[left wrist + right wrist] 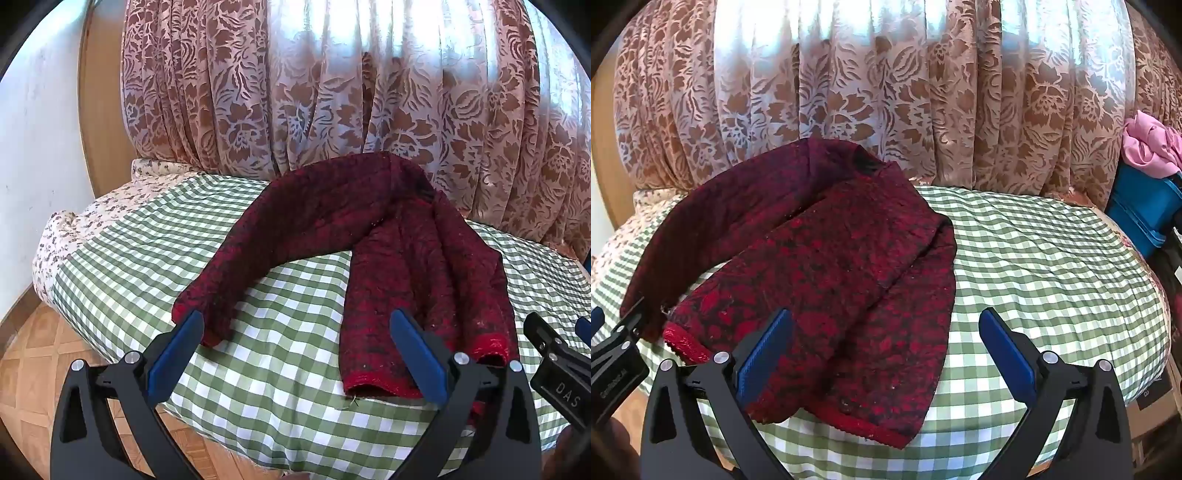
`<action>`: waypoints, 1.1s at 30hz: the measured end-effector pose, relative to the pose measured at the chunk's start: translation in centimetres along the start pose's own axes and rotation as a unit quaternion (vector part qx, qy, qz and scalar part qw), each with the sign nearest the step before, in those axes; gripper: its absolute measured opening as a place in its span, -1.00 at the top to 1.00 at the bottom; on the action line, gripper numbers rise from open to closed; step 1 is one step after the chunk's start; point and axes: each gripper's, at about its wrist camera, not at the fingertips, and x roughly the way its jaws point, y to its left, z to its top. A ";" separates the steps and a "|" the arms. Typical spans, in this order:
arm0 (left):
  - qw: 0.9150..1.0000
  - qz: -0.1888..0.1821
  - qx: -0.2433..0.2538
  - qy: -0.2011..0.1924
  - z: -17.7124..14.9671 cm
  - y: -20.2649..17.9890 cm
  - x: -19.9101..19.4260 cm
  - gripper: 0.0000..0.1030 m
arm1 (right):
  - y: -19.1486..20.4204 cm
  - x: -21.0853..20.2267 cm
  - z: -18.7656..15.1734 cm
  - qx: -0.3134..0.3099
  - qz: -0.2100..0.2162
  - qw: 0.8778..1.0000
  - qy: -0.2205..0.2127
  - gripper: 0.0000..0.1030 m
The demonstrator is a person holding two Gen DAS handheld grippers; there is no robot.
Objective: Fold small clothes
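Observation:
A small dark red patterned sweater (417, 266) lies on the green-checked cloth (280, 343), its body folded lengthwise, one long sleeve (280, 225) stretched out to the left. In the right wrist view the sweater (827, 266) lies left of centre with its red hem (871, 424) toward me. My left gripper (295, 354) is open and empty, low over the cloth between the sleeve cuff (199, 317) and the hem. My right gripper (886, 354) is open and empty, its left finger (764, 354) over the sweater's lower part. Each gripper shows at the edge of the other's view.
A brown floral curtain (332, 92) hangs right behind the padded surface. A flowered sheet (74, 236) covers the left end, with wood floor (33, 369) below. A blue bin (1145, 206) with pink cloth (1152, 144) stands at the far right.

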 end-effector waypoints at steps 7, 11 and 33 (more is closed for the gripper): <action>1.000 0.003 0.000 -0.002 -0.1 0.2 0.4 -0.95 | 0.2 0.8 0.1 -0.002 0.008 1.000 0.009 -0.94; 1.000 0.005 -0.001 -0.001 -0.5 0.2 1.0 -0.95 | 0.3 1.0 0.3 -0.005 0.015 1.000 0.013 -0.94; 1.000 0.014 0.002 0.009 -0.6 0.4 1.4 -0.95 | 0.8 1.0 0.3 -0.016 0.024 1.000 0.013 -0.94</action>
